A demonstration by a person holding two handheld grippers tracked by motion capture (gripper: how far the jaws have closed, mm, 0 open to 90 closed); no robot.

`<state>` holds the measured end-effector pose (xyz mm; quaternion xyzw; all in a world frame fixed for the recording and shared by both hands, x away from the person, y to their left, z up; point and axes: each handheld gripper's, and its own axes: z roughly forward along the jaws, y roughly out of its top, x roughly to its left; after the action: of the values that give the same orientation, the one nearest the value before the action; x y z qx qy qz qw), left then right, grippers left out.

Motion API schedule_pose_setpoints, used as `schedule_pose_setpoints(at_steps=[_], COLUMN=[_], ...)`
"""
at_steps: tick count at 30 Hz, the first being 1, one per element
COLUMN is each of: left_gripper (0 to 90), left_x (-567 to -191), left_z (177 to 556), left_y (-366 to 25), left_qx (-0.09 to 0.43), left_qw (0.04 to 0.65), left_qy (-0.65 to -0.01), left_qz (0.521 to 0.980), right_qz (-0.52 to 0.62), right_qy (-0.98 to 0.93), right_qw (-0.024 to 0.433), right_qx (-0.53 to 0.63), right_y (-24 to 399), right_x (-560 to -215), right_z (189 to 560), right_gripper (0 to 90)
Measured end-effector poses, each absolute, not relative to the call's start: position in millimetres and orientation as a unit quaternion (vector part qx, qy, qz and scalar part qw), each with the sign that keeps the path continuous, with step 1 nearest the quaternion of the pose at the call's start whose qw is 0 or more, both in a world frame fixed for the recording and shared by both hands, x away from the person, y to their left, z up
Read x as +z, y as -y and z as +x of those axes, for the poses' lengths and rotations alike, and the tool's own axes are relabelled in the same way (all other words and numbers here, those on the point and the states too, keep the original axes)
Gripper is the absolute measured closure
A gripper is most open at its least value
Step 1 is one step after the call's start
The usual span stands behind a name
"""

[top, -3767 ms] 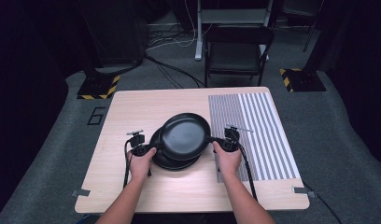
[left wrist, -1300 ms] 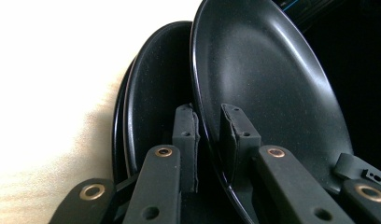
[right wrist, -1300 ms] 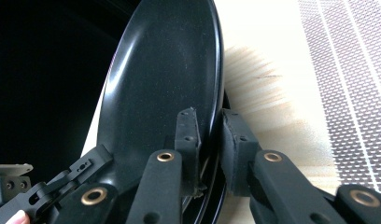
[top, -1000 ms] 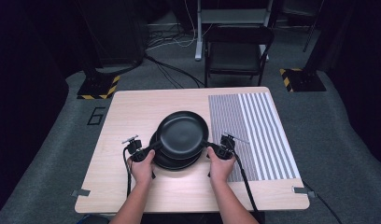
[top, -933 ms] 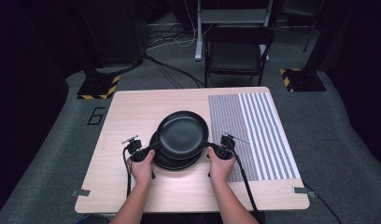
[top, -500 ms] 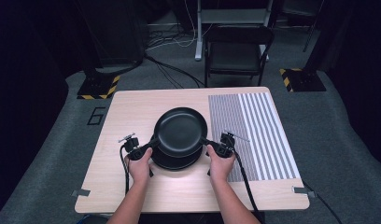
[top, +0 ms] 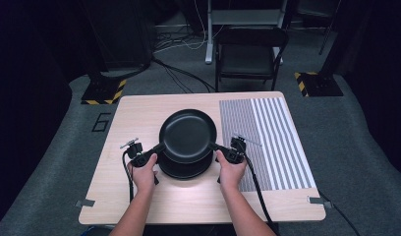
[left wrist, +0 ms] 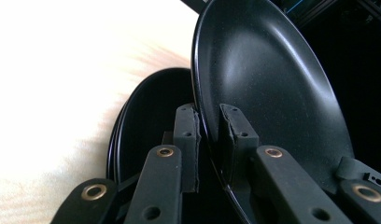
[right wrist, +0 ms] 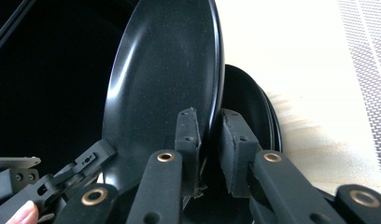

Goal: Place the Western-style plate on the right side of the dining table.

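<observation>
A black plate (top: 187,133) hangs in the air above a stack of black plates (top: 185,168) on the wooden table (top: 139,113). My left gripper (top: 158,147) is shut on the plate's left rim and my right gripper (top: 214,146) is shut on its right rim. In the left gripper view the raised plate (left wrist: 268,88) has its rim pinched in my left gripper (left wrist: 208,122), with the stack (left wrist: 146,121) below. In the right gripper view the plate (right wrist: 170,74) sits clamped in my right gripper (right wrist: 208,126) above the stack (right wrist: 249,112), and the left gripper shows at bottom left.
A grey striped mat (top: 267,137) covers the table's right part. A dark folding chair (top: 250,54) stands behind the table, with cables on the floor. Yellow-black striped stand bases (top: 102,91) sit on the floor at both sides.
The plate held between both grippers has risen a little above the stack and shifted slightly left. My left hand rose with it; the right hand has hardly moved.
</observation>
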<state>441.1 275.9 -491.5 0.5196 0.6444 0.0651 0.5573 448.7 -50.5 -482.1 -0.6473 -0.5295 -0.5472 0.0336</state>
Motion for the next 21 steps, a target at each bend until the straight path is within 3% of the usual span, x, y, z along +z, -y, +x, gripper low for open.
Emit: schedule_pose_setpoints(at_steps=[21], left_gripper=[78.5], left_x=[-457], left_z=[442], left_y=[-276], left_qx=[0.084], left_qw=[0.575], left_qy=[-0.622], left_qz=[0.526], right_qz=[-0.626], right_qy=[0.529], right_qw=[0.025], right_qx=[-0.572], right_y=[54], right_x=[-453], right_z=[446], right_gripper=[78.0])
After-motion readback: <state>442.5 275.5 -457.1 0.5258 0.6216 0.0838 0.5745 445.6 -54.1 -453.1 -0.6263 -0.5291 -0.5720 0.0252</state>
